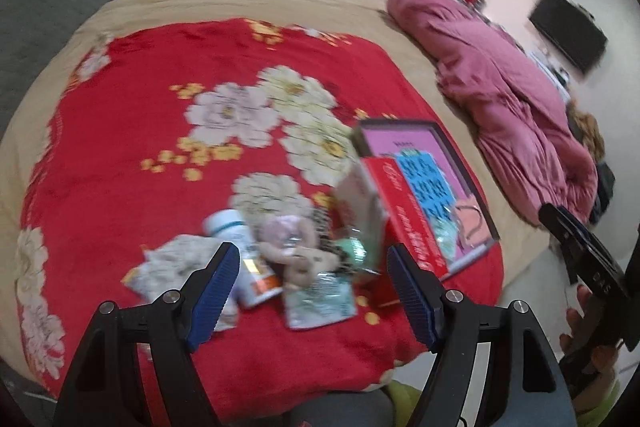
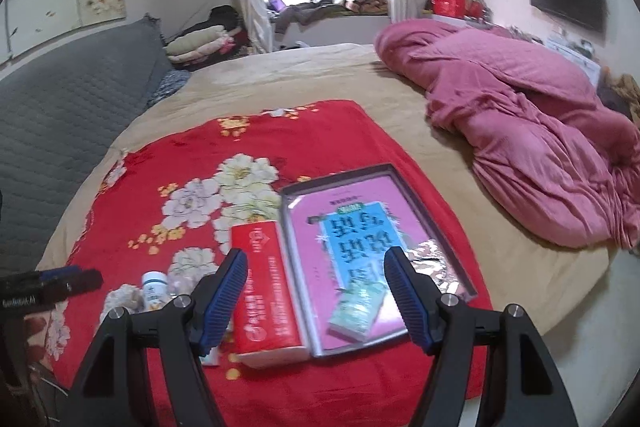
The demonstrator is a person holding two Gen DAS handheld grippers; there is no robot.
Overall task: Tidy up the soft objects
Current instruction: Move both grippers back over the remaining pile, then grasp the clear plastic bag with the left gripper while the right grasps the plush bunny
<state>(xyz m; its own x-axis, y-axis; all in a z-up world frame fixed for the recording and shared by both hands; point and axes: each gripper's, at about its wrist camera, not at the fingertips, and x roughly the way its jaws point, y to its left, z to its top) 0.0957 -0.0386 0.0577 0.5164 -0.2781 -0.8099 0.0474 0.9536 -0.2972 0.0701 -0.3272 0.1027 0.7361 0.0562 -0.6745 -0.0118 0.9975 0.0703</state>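
Nearest us, our left hand-held gripper (image 1: 314, 293) has its blue ribbed pads spread apart with nothing between them, above a blurred heap on the red floral blanket (image 1: 160, 99): a white plastic bottle with an orange label (image 1: 244, 259), a pale knitted cloth (image 1: 176, 263), a small pinkish-beige plush toy (image 1: 292, 247) and a crinkly silver-green foil sachet (image 1: 320, 297); motion blur leaves their edges hard to make out. Our right hand-held gripper (image 2: 316, 297) also stands apart and empty, over a red rectangular carton with white print (image 2: 266, 287) that lies against the left wall of a shallow dark-rimmed tray (image 2: 436, 223). In the tray lie a pink-and-blue printed book (image 2: 352, 231), a mint-green packet (image 2: 356, 311) and some crumpled silver foil (image 2: 434, 255). Beyond, a rumpled pink quilt (image 2: 520, 123) sprawls over the beige bed (image 2: 320, 75), with a grey quilted headboard (image 2: 60, 115) at left.
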